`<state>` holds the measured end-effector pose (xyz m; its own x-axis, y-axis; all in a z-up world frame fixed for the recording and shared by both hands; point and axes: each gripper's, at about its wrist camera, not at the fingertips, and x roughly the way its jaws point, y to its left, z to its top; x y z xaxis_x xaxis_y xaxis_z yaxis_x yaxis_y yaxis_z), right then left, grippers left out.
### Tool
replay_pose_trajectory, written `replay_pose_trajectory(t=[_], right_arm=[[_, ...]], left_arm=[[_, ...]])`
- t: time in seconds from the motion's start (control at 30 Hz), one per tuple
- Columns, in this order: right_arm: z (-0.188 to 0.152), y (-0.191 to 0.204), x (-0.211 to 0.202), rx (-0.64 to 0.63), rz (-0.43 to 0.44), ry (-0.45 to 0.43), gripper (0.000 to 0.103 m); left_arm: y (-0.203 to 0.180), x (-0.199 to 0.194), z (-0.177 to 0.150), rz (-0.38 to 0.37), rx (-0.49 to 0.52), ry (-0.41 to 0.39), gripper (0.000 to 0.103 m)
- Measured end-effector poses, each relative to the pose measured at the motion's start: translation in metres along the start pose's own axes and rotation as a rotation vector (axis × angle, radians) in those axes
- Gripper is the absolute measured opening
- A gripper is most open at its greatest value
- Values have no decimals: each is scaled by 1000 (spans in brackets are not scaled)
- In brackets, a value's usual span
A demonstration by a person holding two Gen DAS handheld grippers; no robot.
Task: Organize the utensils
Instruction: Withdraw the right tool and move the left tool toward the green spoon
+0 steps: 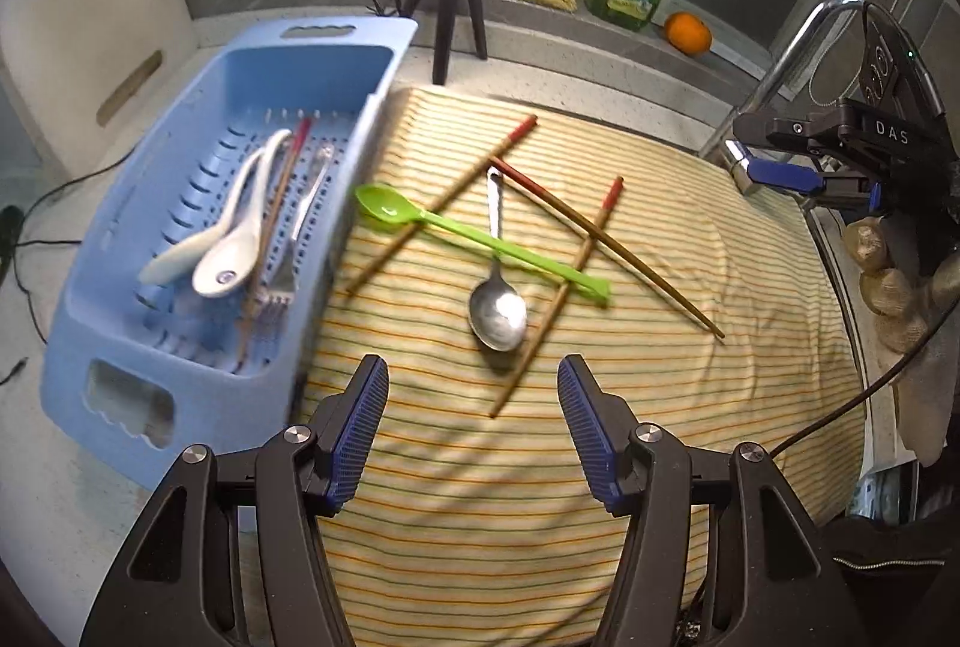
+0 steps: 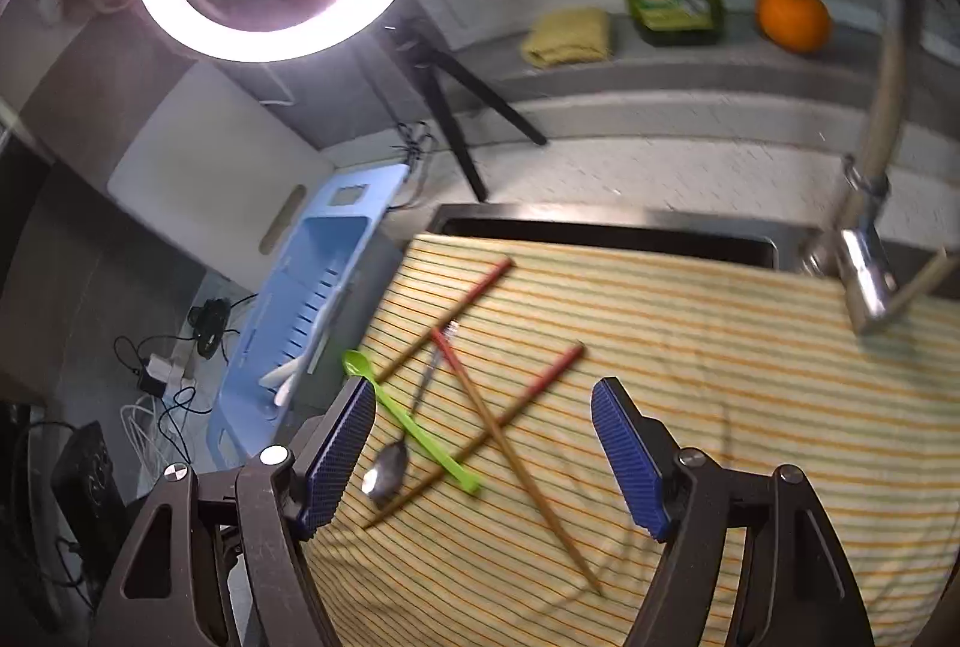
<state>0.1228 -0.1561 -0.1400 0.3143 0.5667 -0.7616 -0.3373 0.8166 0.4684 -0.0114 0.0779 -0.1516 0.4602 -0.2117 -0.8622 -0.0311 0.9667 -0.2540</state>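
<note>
Both grippers hover above a striped cloth [image 1: 690, 287] spread over the sink area, each with its blue-padded fingers spread wide and holding nothing: the left gripper [image 1: 471, 428] sits just short of a metal spoon [image 1: 497, 308], and the right gripper [image 2: 483, 458] hangs over the crossed utensils. On the cloth lie 3 red-tipped chopsticks [image 1: 441, 206], the metal spoon and a green plastic spoon [image 1: 480, 242], which lies across the metal spoon's handle and 2 of the chopsticks. Beside the cloth's left edge, a blue drainer basket [image 1: 78, 287] already holds 2 white ceramic spoons [image 1: 225, 227], a fork [image 1: 288, 275] and 1 more chopstick [image 1: 282, 191].
</note>
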Motion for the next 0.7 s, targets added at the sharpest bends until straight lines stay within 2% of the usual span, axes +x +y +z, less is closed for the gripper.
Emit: replay_pose_trajectory(t=[0.2,0.6,0.7], right_arm=[[-8,-16,4,-8,-1,52,71],[-7,14,22,-113,41,105,71],[-6,28,33,-155,42,129,64]], left_arm=[[-7,11,-4,-16,-17,28,58],[-2,10,1,8,-8,34,58],[0,8,0,14,-5,34,58]])
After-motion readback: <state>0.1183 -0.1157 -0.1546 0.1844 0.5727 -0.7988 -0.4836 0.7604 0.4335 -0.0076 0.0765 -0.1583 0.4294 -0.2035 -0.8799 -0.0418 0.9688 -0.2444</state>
